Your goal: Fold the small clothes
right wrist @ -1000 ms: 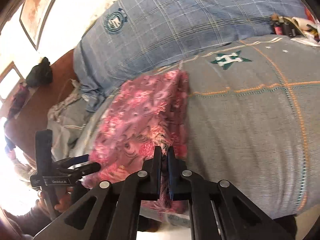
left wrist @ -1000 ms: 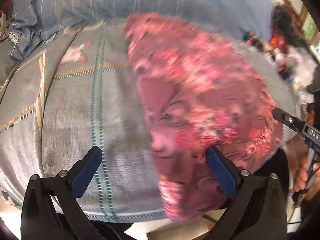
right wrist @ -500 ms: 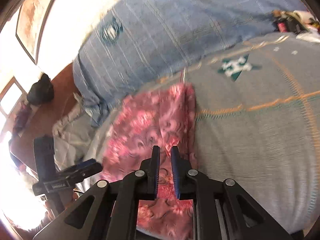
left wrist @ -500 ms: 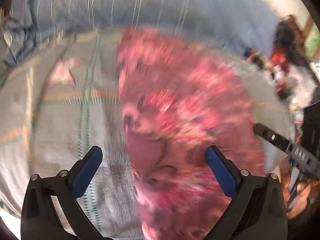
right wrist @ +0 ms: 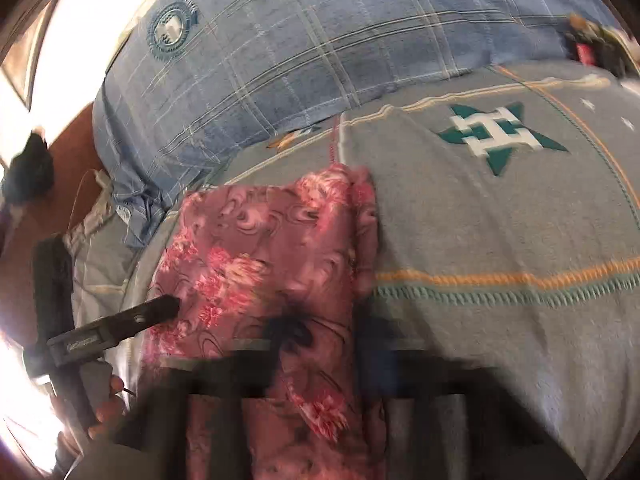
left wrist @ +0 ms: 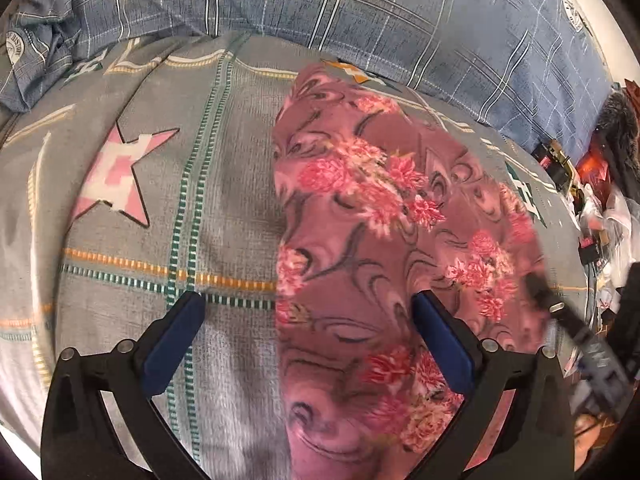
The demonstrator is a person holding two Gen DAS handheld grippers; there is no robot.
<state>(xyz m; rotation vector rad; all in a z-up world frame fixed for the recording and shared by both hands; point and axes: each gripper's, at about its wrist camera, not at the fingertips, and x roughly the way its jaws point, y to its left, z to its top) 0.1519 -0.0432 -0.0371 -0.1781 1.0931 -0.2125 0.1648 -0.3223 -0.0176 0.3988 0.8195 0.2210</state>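
Note:
A pink floral garment [left wrist: 384, 264] lies flat on the grey bedspread [left wrist: 168, 208]; it also shows in the right wrist view [right wrist: 260, 264]. My left gripper [left wrist: 304, 332] is open and empty, its blue pads [left wrist: 440, 344] wide apart over the garment's left edge. My right gripper [right wrist: 324, 340] is blurred by motion; its jaws stand parted over the garment's near right edge, holding nothing. The left gripper's finger [right wrist: 132, 320] shows at the garment's left side in the right wrist view.
A blue plaid pillow [left wrist: 360, 16] lies along the far side of the bed, also in the right wrist view [right wrist: 304, 48]. Clutter [left wrist: 592, 200] sits off the bed's right side. A pink star [left wrist: 120, 172] and a green star [right wrist: 496, 132] mark the bedspread.
My right gripper has opened and let go of the garment, which now lies flat. My left gripper has moved in closer over the garment's left edge.

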